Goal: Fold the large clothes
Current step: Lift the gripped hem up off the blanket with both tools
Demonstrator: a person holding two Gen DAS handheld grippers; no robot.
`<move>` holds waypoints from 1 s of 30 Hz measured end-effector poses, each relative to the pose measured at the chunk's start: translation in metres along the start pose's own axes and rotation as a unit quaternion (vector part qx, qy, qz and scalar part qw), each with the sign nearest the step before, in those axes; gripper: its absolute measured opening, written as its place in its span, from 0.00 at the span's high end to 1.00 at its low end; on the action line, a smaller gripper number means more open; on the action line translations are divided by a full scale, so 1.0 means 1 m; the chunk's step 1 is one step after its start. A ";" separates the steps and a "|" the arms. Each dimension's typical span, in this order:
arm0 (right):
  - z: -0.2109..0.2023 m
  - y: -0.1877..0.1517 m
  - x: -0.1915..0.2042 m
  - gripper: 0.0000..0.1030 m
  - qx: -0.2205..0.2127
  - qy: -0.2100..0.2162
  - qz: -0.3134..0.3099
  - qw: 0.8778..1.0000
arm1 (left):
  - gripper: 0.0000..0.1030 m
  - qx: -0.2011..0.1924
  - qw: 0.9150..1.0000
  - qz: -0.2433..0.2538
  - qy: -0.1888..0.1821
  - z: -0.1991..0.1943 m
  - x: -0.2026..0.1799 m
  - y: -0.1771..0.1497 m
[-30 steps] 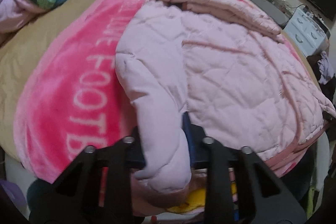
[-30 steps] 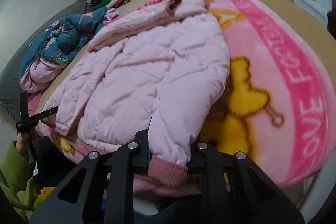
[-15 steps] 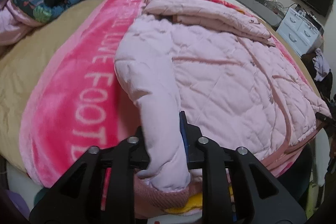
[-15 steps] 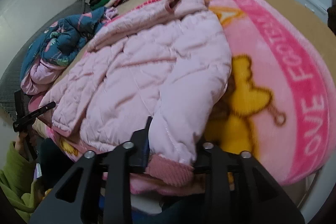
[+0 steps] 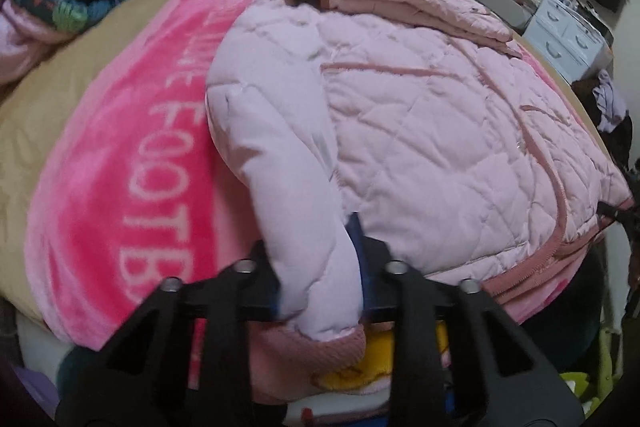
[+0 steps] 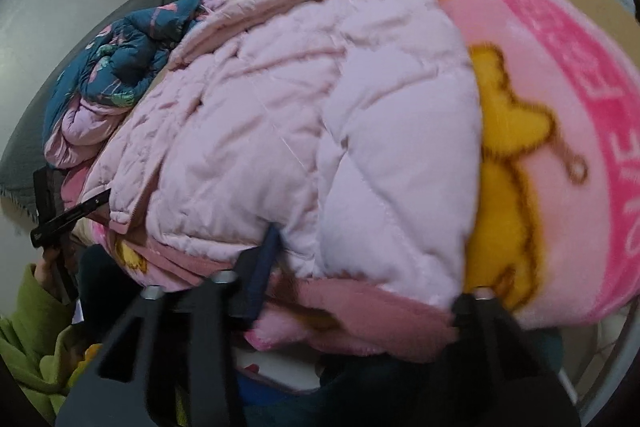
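jacket: spread on the blanket across the bed, sleeves hanging at 6 o'clock.
left gripper: pinched tight on the left sleeve; its jaws have just been closing.
right gripper: jaws just closing; grip on the right sleeve unclear, blurred.
risk: puffy sleeve slipping out mid-fold; blanket dragged along.
hidden: cuffs, bed edge.

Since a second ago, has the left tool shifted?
No. The left tool sits shut on the sleeve, in the same spot beside the white lettering.
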State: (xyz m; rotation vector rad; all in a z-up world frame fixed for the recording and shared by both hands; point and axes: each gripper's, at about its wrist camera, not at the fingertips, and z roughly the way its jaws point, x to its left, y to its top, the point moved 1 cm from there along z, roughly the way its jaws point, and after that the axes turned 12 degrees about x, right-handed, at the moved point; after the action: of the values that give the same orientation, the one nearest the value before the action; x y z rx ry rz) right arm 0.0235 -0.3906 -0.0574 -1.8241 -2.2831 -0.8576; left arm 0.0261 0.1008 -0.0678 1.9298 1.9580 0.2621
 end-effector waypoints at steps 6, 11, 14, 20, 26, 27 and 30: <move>-0.033 0.013 0.019 0.84 -0.064 0.008 -0.032 0.997 | 0.93 -0.050 0.999 0.005 -0.007 -0.029 -0.006 0.013; -0.051 0.030 0.028 0.85 -0.104 0.017 -0.052 0.993 | 0.93 -0.089 0.996 0.015 -0.004 -0.053 -0.016 0.033; -0.059 0.041 0.032 0.85 -0.116 0.019 -0.058 0.991 | 0.93 -0.102 0.995 0.017 -0.006 -0.062 -0.021 0.044; -0.072 0.065 0.037 0.86 -0.132 0.011 -0.066 0.989 | 0.93 -0.123 0.992 0.012 -0.011 -0.079 -0.024 0.071; -0.082 0.091 0.040 0.86 -0.143 0.004 -0.073 0.987 | 0.92 -0.141 0.990 0.013 -0.002 -0.091 -0.030 0.098; -0.083 0.096 0.040 0.86 -0.145 0.000 -0.075 0.987 | 0.92 -0.142 0.990 0.012 -0.003 -0.092 -0.030 0.101; -0.087 0.105 0.041 0.86 -0.151 -0.003 -0.077 0.986 | 0.92 -0.145 0.989 0.009 -0.005 -0.094 -0.032 0.111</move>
State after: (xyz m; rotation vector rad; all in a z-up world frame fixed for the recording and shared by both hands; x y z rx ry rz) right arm 0.0860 -0.3832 0.0700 -1.7722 -2.4344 -1.2872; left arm 0.0911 0.0863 0.0657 1.7577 1.7831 0.5121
